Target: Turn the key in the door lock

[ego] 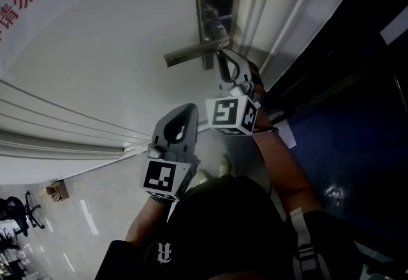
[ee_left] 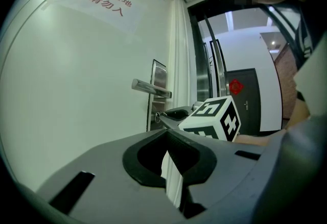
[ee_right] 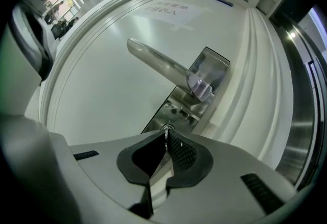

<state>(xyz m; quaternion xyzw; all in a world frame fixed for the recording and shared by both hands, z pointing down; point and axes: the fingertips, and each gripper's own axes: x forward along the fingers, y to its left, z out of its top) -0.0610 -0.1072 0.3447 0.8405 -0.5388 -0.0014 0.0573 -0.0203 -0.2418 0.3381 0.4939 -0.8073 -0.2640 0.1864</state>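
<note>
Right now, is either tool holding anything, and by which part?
The right tool is shut on the key, pinching its flat head edge-on at the jaw tips, at the lock plate. The left tool is shut on nothing.

white door (ego: 95, 49) upright ahead of right tongs (ee_right: 165, 133) | steel lock plate (ee_right: 207, 72) fixed on it just beyond tips | lever handle (ee_right: 153, 59) above | key (ee_right: 165, 127) pinched at tips | red-lettered sign (ee_left: 102, 1) higher up
</note>
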